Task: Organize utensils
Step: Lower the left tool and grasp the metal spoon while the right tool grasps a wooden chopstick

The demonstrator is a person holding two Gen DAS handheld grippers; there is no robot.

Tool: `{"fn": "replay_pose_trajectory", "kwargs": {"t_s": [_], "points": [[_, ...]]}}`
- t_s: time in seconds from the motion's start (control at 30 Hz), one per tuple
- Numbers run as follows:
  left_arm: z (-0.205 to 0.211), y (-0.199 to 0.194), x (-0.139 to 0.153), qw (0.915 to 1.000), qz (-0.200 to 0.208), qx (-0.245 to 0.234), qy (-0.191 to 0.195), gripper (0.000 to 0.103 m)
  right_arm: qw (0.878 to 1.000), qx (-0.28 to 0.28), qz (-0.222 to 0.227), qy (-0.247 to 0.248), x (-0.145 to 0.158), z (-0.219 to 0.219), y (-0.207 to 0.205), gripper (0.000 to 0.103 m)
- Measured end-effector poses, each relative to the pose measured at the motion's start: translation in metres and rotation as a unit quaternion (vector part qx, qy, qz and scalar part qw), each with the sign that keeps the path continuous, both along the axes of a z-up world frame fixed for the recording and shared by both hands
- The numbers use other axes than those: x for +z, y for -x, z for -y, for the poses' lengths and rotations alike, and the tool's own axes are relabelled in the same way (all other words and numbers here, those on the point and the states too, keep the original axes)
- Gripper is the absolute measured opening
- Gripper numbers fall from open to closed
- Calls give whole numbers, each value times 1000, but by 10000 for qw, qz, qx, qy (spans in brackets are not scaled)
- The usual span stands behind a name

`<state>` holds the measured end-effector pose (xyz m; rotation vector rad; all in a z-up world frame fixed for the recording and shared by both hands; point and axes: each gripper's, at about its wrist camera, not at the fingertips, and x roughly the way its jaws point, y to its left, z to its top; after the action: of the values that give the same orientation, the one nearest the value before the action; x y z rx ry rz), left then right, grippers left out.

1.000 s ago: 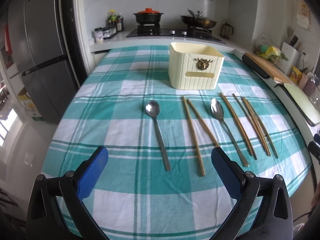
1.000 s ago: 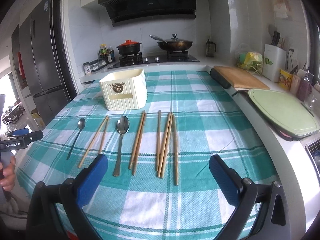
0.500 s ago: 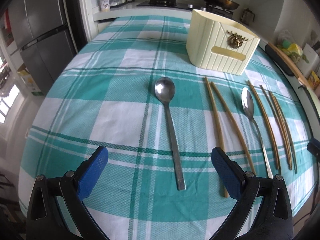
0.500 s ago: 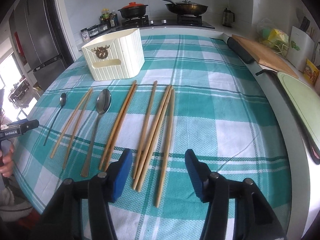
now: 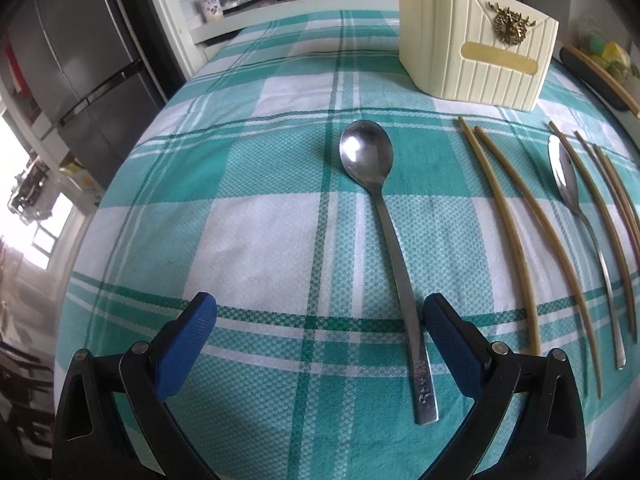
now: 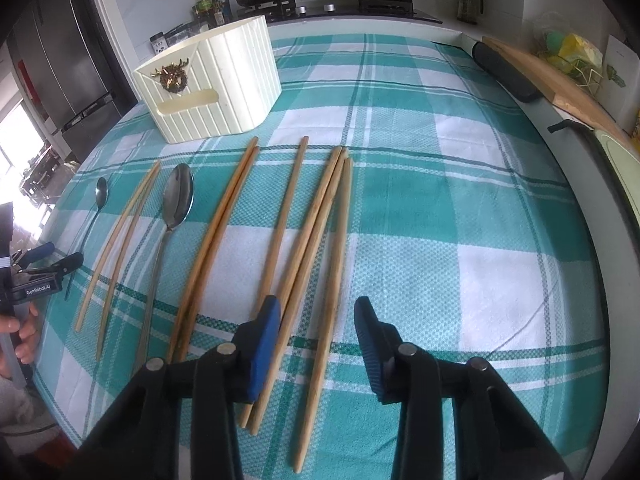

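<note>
**Spoon between the wide blue fingers**

The left gripper point(image 5: 316, 322) is open wide over the checked cloth point(image 5: 248, 248). A big spoon point(image 5: 390, 256) lies at 12 o'clock, its handle just beside the right finger. At 2 o'clock lie chopsticks point(image 5: 516, 240) and another spoon point(image 5: 576, 204). The cream box point(image 5: 472, 64) stands at 1 o'clock.

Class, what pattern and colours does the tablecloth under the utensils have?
The tablecloth is a teal-green and white check with thin stripe lines, clearest in the right wrist view.
</note>
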<state>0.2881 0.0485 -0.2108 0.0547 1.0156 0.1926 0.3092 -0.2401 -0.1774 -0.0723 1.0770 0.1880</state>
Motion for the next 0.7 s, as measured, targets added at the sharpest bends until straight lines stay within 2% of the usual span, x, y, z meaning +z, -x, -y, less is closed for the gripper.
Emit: {"fn": "replay_pose_trajectory", "kwargs": {"t_s": [0.1,0.23,0.33,0.43,0.57,0.7], "points": [[-8,2,1,10000,-44,-27,-48,103,9990,-71,-149,404,-9,-1,-4,24],[-22,3,1,9998,-95,-45,-148,103,9974,-182,-218,657,-10,6,0,23],[-28,-1,1,9997,-180,-136,-69,103,9981,-214,-283,505,-9,12,0,24],[-24,-11,2,9987,-254,-436,-32,102,9984,-156,-423,342,-9,14,-6,27],[-13,-30,1,9953,-341,-908,30,102,9978,14,-553,355,-9,10,-22,29],[-7,-53,0,9926,-403,-1139,98,102,9964,210,-694,445,-12,5,-44,30]]}}
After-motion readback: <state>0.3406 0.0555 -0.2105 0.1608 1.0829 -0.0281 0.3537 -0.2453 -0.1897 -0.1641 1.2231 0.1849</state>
